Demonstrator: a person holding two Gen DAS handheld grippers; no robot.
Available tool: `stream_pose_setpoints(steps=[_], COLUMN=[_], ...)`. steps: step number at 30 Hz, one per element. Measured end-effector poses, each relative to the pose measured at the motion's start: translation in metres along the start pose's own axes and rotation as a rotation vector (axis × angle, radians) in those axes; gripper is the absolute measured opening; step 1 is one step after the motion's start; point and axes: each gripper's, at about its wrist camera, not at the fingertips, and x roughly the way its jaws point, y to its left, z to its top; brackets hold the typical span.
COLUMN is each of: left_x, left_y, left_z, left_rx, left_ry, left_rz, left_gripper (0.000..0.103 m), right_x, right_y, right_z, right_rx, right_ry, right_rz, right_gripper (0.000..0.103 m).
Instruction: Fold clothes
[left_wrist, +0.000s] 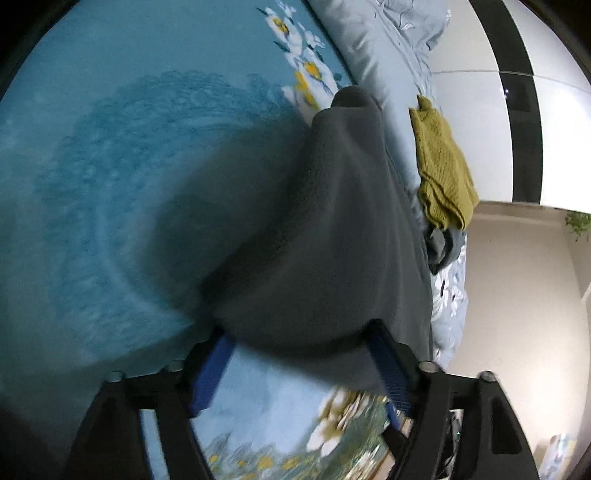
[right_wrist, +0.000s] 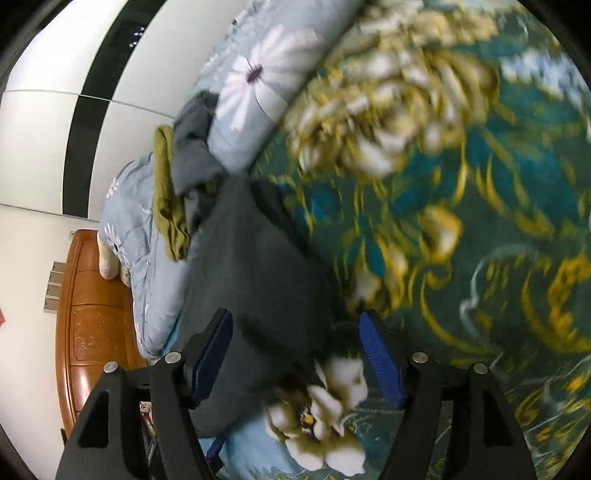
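Note:
A dark grey fleece garment (left_wrist: 325, 221) lies in a long folded heap on the teal flowered bed blanket (left_wrist: 110, 184). My left gripper (left_wrist: 301, 347) stands open at its near end. The blue pads (left_wrist: 208, 376) flank the cloth's edge without pressing on it. In the right wrist view the same grey garment (right_wrist: 258, 266) runs between the fingers of my right gripper (right_wrist: 295, 339). That gripper is open too, and its pads (right_wrist: 380, 358) stand clear of the fabric. The right wrist view is blurred.
An olive knit sweater (left_wrist: 443, 166) (right_wrist: 168, 206) and another grey cloth (left_wrist: 443, 247) (right_wrist: 192, 147) lie on the light-blue duvet (left_wrist: 388, 55) (right_wrist: 258, 92) beyond the garment. A wooden headboard (right_wrist: 92, 314) stands at the left, and a white-and-black wardrobe (left_wrist: 517, 110) is behind the bed.

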Motion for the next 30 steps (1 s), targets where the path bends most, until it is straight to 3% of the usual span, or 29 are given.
stream_pose_setpoints(steps=[5,9,15,18,21,25,30], left_x=[0.005,0.005,0.005,0.009,0.012,0.019,0.022], left_y=[0.005,0.025,0.020,0.022,0.010,-0.001,-0.003], left_z=[0.000,-0.011,-0.011,-0.004,0.003,0.014,0.025], left_rx=[-0.047,-0.193,-0.163,-0.198,-0.148,-0.097,-0.127], left_ry=[-0.036,-0.004,-0.028,-0.047,-0.059,-0.065,-0.080], left_rz=[-0.038,-0.121,-0.114,-0.136,-0.143,-0.130,-0.147], left_gripper=[0.092,0.092,0.092,0.092,0.092,0.092,0.092], right_x=[0.028,0.040,0.030,0.024,0.027,0.031,0.042], right_y=[0.007,0.013,0.008,0.008,0.009,0.018,0.015], right_z=[-0.002,0.001,-0.006,-0.014,-0.017,-0.015,-0.012], right_rx=[0.013,0.021,0.023,0.005,-0.004,-0.021,0.004], right_ry=[-0.021,-0.024,-0.035,-0.044,-0.045,-0.043,-0.041], right_rz=[0.070,0.098,0.119,0.135,0.140,0.141,0.125], right_gripper=[0.072,0.072,0.072,0.073,0.073,0.084,0.085])
